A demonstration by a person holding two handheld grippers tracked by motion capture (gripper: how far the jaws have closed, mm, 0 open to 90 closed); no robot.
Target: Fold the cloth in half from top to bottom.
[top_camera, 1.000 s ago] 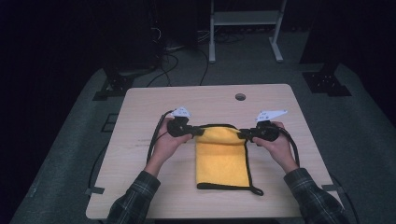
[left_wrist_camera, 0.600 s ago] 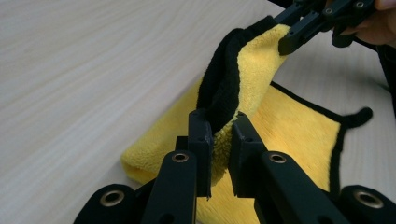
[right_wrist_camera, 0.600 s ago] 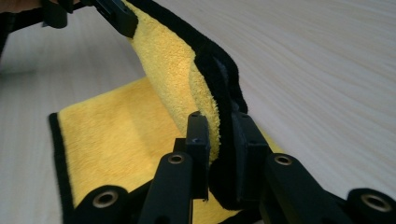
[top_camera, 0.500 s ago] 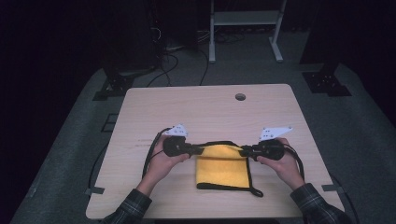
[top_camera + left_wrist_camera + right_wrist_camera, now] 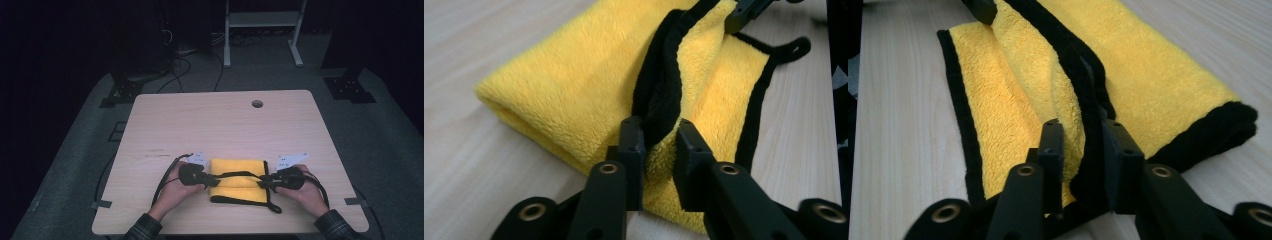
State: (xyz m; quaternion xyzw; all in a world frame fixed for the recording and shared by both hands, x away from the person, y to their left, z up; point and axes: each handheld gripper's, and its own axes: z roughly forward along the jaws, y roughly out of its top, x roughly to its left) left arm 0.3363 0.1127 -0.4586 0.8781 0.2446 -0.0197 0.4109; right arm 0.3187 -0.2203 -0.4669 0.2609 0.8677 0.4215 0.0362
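Folding a yellow cloth (image 5: 239,175) with black trim is what's going on here, and the way it's held makes sense for that. The cloth sits near the front edge of the wooden table (image 5: 220,125), between the two hands, already doubled over. Each gripper has one end of the same black-bound edge, the left gripper (image 5: 202,178) at the cloth's left end and the right gripper (image 5: 263,182) at its right end, so the edge comes over as one straight line instead of sagging or twisting. My guess is that the pulled-over edge is about to be laid down on the near part of the cloth to finish the fold.

In the left gripper view the two black jaws straddle the raised hem, with the fluffy pile and black trim bunched between them. The jaws have just been opening a bit, but the gap is narrow and the cloth (image 5: 589,90) fills it, so to me it reads as a light pinch.

Same story in the right gripper view: narrow gap, jaws just been opening slightly, the black hem of the cloth (image 5: 1158,65) standing up between them and touching both sides. Its little hanging loop lies on the table by the cloth's near right corner.
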